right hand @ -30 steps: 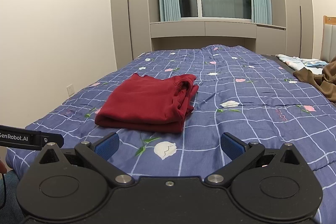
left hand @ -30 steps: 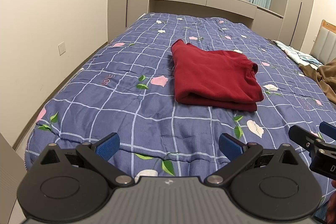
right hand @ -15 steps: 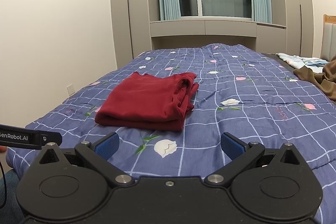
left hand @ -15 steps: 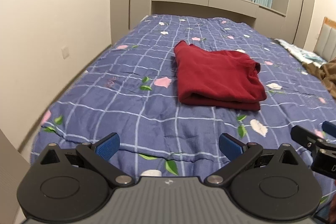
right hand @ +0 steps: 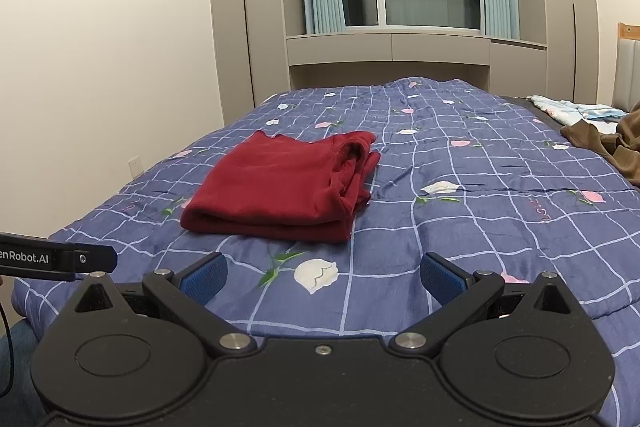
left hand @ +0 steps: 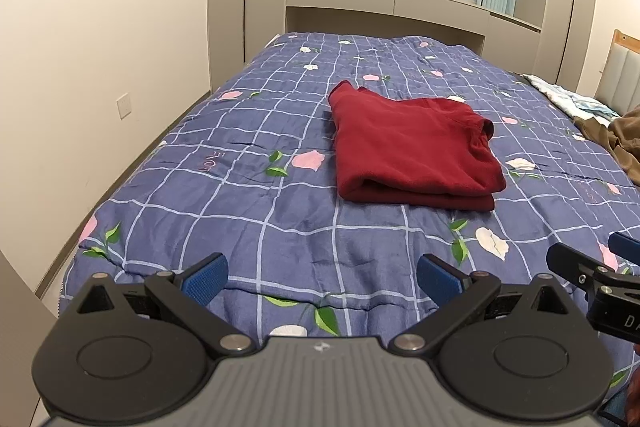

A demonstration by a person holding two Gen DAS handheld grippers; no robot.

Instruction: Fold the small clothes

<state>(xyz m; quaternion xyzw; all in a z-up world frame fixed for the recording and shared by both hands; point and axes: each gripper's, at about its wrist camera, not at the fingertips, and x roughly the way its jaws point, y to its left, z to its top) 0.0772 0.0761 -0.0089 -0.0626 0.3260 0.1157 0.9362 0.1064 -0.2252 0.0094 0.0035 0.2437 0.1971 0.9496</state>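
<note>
Sweater-wise, the dark red sweater [left hand: 412, 147] already sits folded in a neat rectangle on the blue checked quilt [right hand: 460, 187]. Left gripper [left hand: 320, 273] and right gripper [right hand: 322, 273] both hover well short of the sweater, jaws spread wide and empty. I'd guess this one's done; next up is the brown garment [right hand: 604, 147], far right of the sweater. Grab it by an edge, not a bunch.

A folded dark-red garment [left hand: 412, 147] is seen lying on the blue checked floral quilt [left hand: 240, 195] — well ahead of the left gripper [left hand: 322, 277], whose jaws are held wide apart, nothing between them.
</note>
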